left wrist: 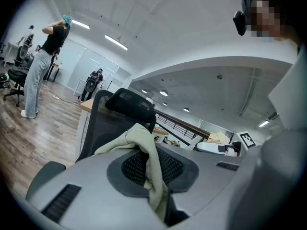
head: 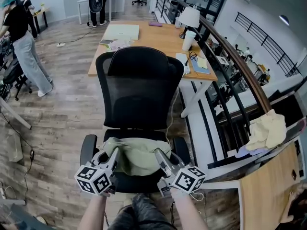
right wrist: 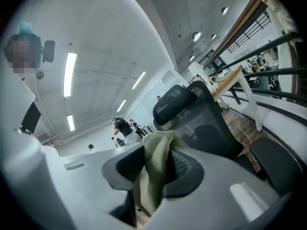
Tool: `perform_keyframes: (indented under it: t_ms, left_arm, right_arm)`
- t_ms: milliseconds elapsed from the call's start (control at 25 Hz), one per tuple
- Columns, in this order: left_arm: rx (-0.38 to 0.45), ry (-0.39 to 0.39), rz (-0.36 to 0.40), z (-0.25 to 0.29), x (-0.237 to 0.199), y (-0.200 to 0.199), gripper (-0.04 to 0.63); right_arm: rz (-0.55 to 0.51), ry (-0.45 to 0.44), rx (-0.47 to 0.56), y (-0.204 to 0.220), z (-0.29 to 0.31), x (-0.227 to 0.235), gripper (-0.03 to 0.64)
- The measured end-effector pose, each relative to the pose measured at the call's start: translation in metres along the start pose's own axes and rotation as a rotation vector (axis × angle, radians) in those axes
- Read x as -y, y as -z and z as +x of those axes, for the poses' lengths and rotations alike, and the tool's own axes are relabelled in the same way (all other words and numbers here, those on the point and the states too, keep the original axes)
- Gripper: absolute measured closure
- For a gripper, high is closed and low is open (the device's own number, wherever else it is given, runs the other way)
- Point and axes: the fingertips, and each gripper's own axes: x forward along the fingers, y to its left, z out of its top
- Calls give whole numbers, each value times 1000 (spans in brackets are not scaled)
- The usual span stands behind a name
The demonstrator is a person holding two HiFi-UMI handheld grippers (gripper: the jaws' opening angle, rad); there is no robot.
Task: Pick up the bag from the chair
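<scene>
A pale green cloth bag (head: 136,156) lies on the seat of a black mesh office chair (head: 138,92) in the head view. My left gripper (head: 113,155) is shut on the bag's left top edge, and green fabric (left wrist: 148,164) is pinched between its grey jaws in the left gripper view. On the bag's right top edge my right gripper (head: 158,153) is shut too; the right gripper view shows a fold of the bag (right wrist: 156,169) clamped between its jaws. The chair's backrest (right wrist: 192,114) rises behind the fabric.
A wooden desk (head: 158,42) with a white lamp (head: 189,17), a cup and papers stands behind the chair. A black railing (head: 230,80) runs along the right. A person (head: 21,47) stands at the far left on the wood floor. Another wooden tabletop (head: 266,195) sits at the lower right.
</scene>
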Motion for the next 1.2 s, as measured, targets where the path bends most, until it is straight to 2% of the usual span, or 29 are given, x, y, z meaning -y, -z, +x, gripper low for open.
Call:
perform_keyframes:
  t_ms: [800, 1200]
  left_arm:
    - [58, -14, 125, -12, 26, -90, 569]
    - [120, 5, 167, -21, 47, -141, 569]
  right_arm:
    - [-27, -66, 100, -73, 9, -56, 512]
    - [-56, -105, 166, -120, 7, -92, 514]
